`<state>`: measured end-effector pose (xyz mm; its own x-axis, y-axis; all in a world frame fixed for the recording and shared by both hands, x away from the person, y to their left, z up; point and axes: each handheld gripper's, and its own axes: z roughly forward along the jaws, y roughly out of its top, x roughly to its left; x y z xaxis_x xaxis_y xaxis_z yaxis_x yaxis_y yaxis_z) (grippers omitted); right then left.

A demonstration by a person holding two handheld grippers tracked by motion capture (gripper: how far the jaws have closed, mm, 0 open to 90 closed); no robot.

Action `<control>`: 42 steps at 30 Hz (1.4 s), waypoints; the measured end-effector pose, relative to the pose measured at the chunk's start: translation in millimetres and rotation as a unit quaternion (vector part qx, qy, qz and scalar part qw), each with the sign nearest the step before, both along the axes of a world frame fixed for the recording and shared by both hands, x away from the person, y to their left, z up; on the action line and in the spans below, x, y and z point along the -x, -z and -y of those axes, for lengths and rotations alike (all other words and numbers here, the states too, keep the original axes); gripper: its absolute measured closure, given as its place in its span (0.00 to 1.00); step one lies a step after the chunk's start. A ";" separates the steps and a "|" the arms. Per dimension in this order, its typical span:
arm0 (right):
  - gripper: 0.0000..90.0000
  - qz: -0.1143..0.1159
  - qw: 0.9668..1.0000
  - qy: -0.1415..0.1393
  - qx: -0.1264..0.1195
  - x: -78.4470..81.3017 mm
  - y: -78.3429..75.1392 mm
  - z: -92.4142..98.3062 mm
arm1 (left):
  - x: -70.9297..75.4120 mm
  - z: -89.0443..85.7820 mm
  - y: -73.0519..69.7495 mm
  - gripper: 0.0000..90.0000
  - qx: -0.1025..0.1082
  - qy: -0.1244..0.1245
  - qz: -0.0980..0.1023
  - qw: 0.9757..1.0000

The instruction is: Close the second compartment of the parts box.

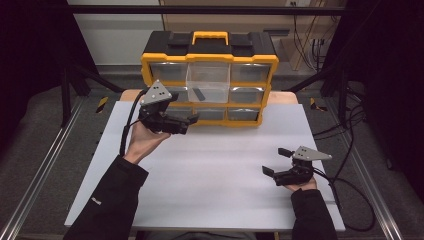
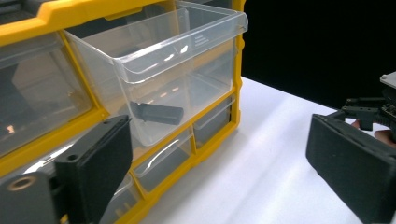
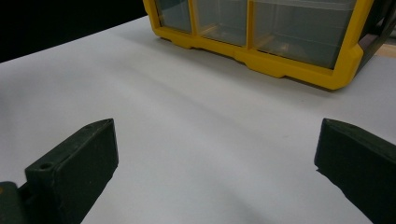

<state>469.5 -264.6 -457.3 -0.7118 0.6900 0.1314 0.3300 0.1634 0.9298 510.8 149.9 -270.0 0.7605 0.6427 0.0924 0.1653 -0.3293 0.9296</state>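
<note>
Left gripper (image 1: 192, 119) spread, empty, just beside pulled-out clear drawer (image 2: 159, 70) holding small black part (image 2: 156, 113); right gripper (image 1: 278, 161) spread, well apart from drawer.

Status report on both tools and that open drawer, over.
Left tool open, empty, beside the drawer. Right tool open, empty, over the table. Drawer pulled out, black part inside. Nothing in the way.
</note>
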 end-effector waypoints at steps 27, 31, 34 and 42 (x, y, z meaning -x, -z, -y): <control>0.00 0.000 1.000 -0.001 0.000 0.1 0.1 0.3 | -10.8 17.3 9.6 0.52 -0.003 0.002 -0.014 1.000; 0.00 0.000 1.000 -0.001 -0.001 0.2 -0.2 0.7 | -13.9 19.8 11.0 0.59 -0.003 0.008 -0.019 1.000; 0.00 0.000 1.000 -0.001 -0.001 0.2 -0.1 0.7 | -15.8 21.6 12.4 0.65 -0.004 0.009 -0.022 1.000; 0.00 0.001 1.000 -0.001 -0.002 0.2 -0.1 0.7 | -19.4 22.5 12.8 0.75 -0.001 0.005 -0.019 1.000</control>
